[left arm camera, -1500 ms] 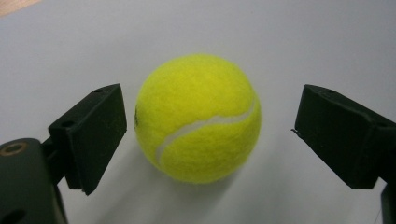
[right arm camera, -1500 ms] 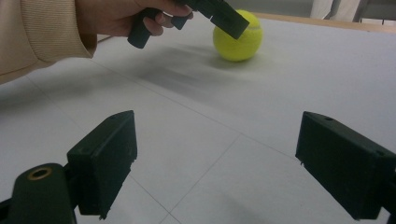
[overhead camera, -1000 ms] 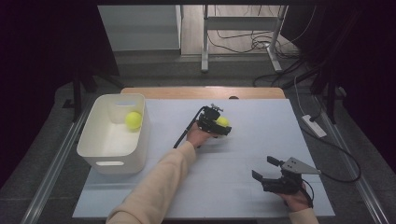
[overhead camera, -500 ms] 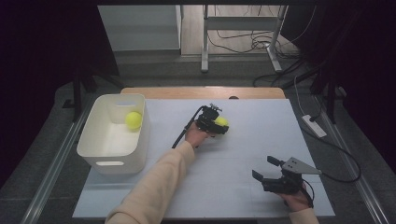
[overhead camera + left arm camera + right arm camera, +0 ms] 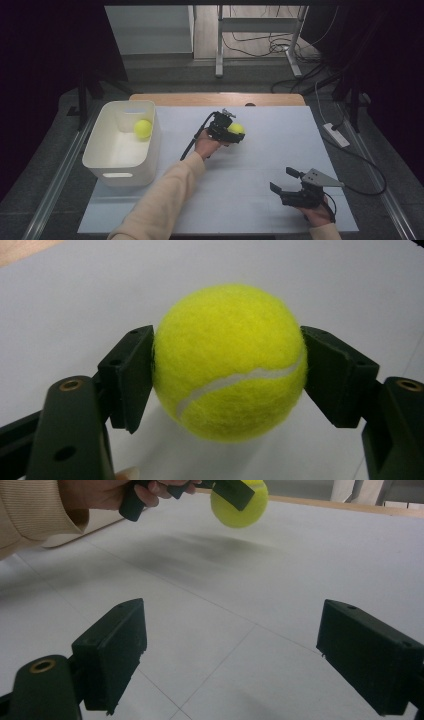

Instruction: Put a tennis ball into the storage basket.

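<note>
From above, my left gripper (image 5: 234, 134) sat near the middle of the white table (image 5: 280, 145), its jaws clamped on a tennis ball (image 5: 236, 129). A second tennis ball (image 5: 143, 129) lay inside the white bin (image 5: 107, 162) at the table's left edge, well apart from the one I held. My right gripper (image 5: 283, 181) rested near the front right corner with its jaws spread wide and nothing between them. Along my left jaws, the pads (image 5: 131, 375) pressed both sides of the yellow ball, which hung clear of the table surface. Along my right jaws, the wide pads (image 5: 116, 650) framed bare table, with my left hand (image 5: 107, 492) and its ball farther off.
</note>
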Motion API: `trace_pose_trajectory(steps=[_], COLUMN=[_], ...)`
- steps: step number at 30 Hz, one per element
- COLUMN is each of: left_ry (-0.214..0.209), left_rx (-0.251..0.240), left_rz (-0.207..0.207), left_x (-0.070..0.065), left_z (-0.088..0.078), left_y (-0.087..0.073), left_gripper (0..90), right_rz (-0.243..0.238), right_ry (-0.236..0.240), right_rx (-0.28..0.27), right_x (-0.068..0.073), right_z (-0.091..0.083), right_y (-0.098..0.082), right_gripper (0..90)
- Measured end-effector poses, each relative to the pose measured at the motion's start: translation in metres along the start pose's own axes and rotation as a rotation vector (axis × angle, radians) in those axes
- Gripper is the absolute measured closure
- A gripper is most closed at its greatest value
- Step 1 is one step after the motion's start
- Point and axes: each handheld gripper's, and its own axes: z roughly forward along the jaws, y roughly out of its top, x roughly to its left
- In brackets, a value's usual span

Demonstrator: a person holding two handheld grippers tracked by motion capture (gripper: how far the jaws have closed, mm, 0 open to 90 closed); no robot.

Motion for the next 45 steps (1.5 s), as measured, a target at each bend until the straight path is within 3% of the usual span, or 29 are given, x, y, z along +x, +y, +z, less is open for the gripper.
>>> trace_pose_trajectory(steps=[5, 22, 45], left_ry=[0.012, 0.007, 0.021], left_rx=[-0.017, -0.057, -0.125], left_rz=[0.021, 0.019, 0.035], left_x=[-0.002, -0.004, -0.003], left_z=[-0.010, -0.031, -0.073], left_y=[-0.001, -0.008, -0.006], left_gripper=[27.1, 27.1, 27.1], right_rz=[-0.003, -0.004, -0.006], right_ry=[0.001, 0.000, -0.002], right_rx=[0.006, 0.002, 0.003], right_x=[0.001, 0.001, 0.003], right_z=[0.000, 0.001, 0.002], right_y=[0.000, 0.001, 0.002], right_gripper=[12.5, 12.5, 12.5])
